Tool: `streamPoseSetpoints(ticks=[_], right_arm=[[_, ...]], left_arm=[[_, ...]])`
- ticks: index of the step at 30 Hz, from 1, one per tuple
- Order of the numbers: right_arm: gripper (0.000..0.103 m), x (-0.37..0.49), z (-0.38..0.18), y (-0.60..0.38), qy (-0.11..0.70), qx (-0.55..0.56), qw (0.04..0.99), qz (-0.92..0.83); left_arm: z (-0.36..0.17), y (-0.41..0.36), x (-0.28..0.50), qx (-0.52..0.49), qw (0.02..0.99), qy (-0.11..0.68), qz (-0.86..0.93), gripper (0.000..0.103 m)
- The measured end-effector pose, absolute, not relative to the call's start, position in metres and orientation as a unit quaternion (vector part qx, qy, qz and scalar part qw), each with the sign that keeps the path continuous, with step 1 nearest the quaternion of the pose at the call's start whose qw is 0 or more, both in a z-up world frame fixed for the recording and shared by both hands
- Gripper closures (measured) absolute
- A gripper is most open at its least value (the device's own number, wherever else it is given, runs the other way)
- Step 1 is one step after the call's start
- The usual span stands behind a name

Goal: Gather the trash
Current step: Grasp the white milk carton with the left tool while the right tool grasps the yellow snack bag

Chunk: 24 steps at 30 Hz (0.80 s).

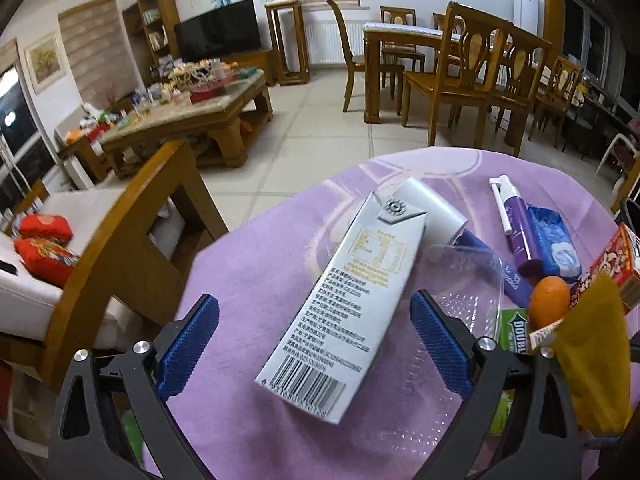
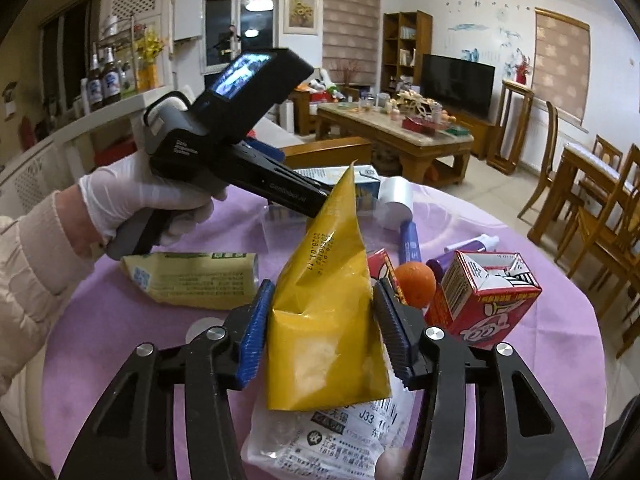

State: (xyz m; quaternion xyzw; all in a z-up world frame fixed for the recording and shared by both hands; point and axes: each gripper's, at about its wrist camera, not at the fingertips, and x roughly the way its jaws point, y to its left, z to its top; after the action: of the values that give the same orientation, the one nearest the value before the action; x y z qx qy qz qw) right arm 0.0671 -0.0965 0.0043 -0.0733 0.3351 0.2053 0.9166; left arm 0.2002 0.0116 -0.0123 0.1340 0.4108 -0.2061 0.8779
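My left gripper (image 1: 314,312) is open, its blue pads either side of a silver drink carton (image 1: 340,300) lying on the purple tablecloth (image 1: 248,280); the pads stand apart from it. My right gripper (image 2: 322,316) is shut on a yellow pouch (image 2: 324,312), held upright above the table; the pouch also shows in the left wrist view (image 1: 592,352). In the right wrist view the left gripper's body (image 2: 240,140), held by a gloved hand (image 2: 132,204), reaches over the table's far side.
On the table lie a red carton (image 2: 484,296), an orange (image 2: 416,284), a purple spray bottle (image 1: 516,224), a lint roller (image 1: 432,208), a blue wipes pack (image 1: 556,240), a green-yellow packet (image 2: 192,280) and clear plastic wrap (image 2: 328,436). A wooden chair (image 1: 132,216) stands beside the table.
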Motion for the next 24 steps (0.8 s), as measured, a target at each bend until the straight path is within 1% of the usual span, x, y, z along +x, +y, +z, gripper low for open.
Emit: streamPoseSetpoints(ticks=[1,3,5,7,8,9,11,13,15,21,24], right_arm=[[0.055,0.068,0.003,-0.096,0.335,-0.074,0.917,0.204],[0.056,0.07,0.002,-0.096,0.334,-0.072,0.917,0.203],[0.057,0.07,0.0,-0.098,0.333,-0.066,0.918,0.206],[0.06,0.069,0.0,-0.099,0.33,-0.062,0.919,0.205],[0.061,0.069,0.0,-0.1,0.328,-0.061,0.92,0.205],[0.067,0.068,-0.001,-0.101,0.326,-0.061,0.921,0.205],[0.07,0.066,-0.001,-0.103,0.322,-0.061,0.923,0.203],[0.073,0.066,0.001,-0.101,0.319,-0.059,0.924,0.204],[0.075,0.064,0.001,-0.104,0.314,-0.058,0.925,0.204],[0.078,0.06,0.0,-0.107,0.307,-0.05,0.929,0.202],[0.082,0.057,0.002,-0.114,0.302,-0.039,0.931,0.202]], left_arm=[[-0.013,0.013,0.202,0.128,0.877,0.414,-0.209,0.018],[-0.011,0.018,0.205,0.095,0.872,0.422,-0.228,0.025],[-0.009,0.023,0.206,0.07,0.868,0.429,-0.24,0.034],[-0.006,0.023,0.204,0.057,0.869,0.428,-0.242,0.035],[-0.004,0.024,0.202,0.051,0.869,0.427,-0.244,0.037],[-0.002,0.025,0.2,0.041,0.869,0.426,-0.248,0.039],[0.004,0.029,0.198,0.009,0.869,0.421,-0.261,0.049],[0.012,0.033,0.196,-0.017,0.872,0.41,-0.265,0.053],[0.021,0.034,0.193,-0.024,0.878,0.401,-0.259,0.063],[0.025,0.043,0.186,-0.038,0.885,0.398,-0.238,0.063],[0.029,0.052,0.179,-0.061,0.89,0.389,-0.231,0.063]])
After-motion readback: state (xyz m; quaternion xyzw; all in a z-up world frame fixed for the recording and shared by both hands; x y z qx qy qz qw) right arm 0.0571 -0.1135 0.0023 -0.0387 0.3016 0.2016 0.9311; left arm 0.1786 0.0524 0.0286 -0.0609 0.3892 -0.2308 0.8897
